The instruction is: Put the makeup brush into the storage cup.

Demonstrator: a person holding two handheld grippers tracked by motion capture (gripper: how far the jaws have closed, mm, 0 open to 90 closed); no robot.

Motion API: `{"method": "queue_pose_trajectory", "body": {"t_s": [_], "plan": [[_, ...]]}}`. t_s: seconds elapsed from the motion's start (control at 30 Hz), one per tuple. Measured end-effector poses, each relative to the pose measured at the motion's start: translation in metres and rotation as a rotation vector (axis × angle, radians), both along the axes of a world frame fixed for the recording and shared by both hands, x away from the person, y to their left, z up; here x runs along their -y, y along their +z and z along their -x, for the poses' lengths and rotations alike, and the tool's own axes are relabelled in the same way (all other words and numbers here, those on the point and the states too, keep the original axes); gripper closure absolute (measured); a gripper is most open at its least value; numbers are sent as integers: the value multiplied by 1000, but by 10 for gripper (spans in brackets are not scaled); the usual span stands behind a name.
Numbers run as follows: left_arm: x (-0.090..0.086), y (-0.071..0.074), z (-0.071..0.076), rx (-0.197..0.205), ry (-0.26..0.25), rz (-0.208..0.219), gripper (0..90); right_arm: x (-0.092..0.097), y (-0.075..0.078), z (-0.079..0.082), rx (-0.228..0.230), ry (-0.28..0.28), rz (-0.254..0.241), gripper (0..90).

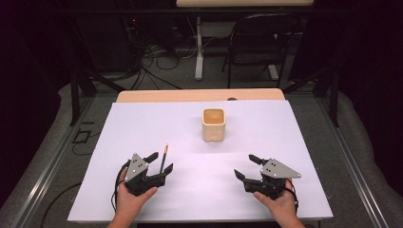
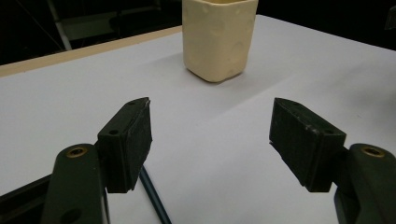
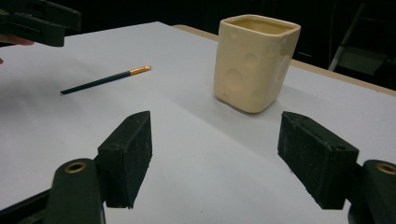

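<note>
A dark room with a folding chair [image 1: 259, 45] and cables on the floor surrounds the bench [image 1: 142, 123], which is covered by a white sheet. A cream square cup [image 1: 213, 124] stands upright toward the far middle of the bench. A dark pencil [image 1: 164, 158] with an orange-banded end lies flat on the sheet, its near part between the spread jaws of the left hand-held gripper [image 1: 161, 162]; the pads do not press on it, and it seems to rest just beside the left-hand jaw, though the close view is partly blocked. The right hand-held gripper [image 1: 247, 166] hangs well apart to the right, jaws wide and nothing between them.
</note>
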State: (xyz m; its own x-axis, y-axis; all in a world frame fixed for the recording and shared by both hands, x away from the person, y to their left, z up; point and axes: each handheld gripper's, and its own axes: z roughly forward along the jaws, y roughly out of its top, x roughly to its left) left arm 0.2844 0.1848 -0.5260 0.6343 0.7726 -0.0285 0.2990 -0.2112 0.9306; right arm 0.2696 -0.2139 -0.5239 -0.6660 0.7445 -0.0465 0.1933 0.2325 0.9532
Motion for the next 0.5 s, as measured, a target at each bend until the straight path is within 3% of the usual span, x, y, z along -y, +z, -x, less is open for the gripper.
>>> {"method": "queue_pose_trajectory", "body": {"t_s": [0.3, 0.5], "plan": [[0, 0, -1, -15, 0, -13, 296, 1, 0, 0, -4, 2, 3, 262], [-2, 1, -3, -59, 6, -8, 306, 2, 0, 1, -9, 0, -2, 274]]}}
